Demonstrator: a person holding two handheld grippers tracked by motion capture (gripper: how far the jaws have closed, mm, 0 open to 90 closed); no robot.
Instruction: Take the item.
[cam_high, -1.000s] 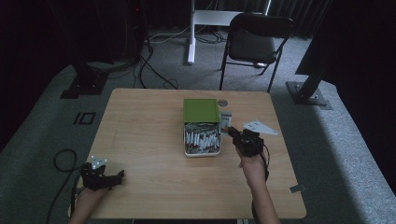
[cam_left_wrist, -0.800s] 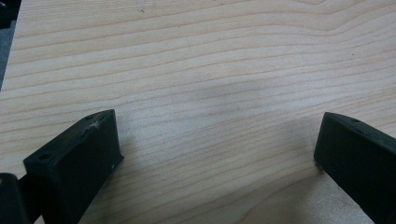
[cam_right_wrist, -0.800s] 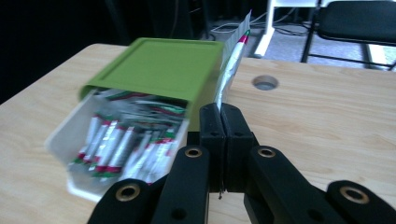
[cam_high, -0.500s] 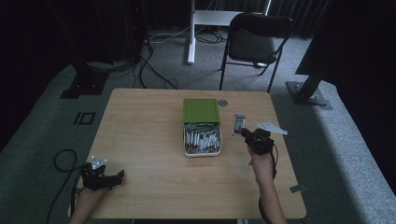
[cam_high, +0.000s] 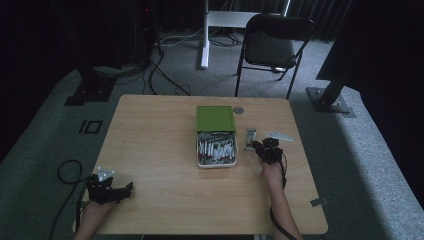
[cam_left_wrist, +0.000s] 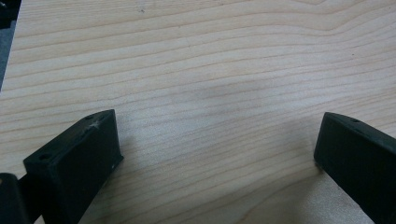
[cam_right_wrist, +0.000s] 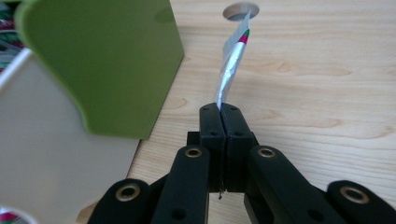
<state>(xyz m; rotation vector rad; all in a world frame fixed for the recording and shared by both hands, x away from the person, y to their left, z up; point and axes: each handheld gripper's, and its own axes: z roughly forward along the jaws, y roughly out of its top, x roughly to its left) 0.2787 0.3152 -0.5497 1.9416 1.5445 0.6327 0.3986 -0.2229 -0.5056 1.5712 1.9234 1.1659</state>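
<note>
Right gripper (cam_right_wrist: 223, 108): jaws pressed together on one end of a thin silver sachet (cam_right_wrist: 232, 63), which stands up from the tips and carries a red and green band near its far end. In the high view this gripper (cam_high: 260, 148) sits just right of the open tin (cam_high: 216, 162), a white tray packed with similar sachets, whose green lid (cam_high: 215, 118) stands at its far end. The sachet (cam_high: 250, 138) reaches from the jaws toward the far edge of the table (cam_high: 150, 150).

Left gripper (cam_left_wrist: 215, 154): jaws spread wide, nothing between them, resting on bare wood at the near left corner (cam_high: 129, 187), well apart from the work.

Procedure for the step in hand, judged as setting the sachet down on the table right of the tin:
1. Lower the right gripper until the sachet lies flat on the wood.
2. Keep clear of the tin wall and the lid.
3. Part the jaws only once the sachet is supported, then withdraw straight back.

Round cable hole (cam_right_wrist: 240, 11): keep the sachet tip away from it.

Markings: no brand, label or writing is legible; only the colour bands can be made out.
</note>
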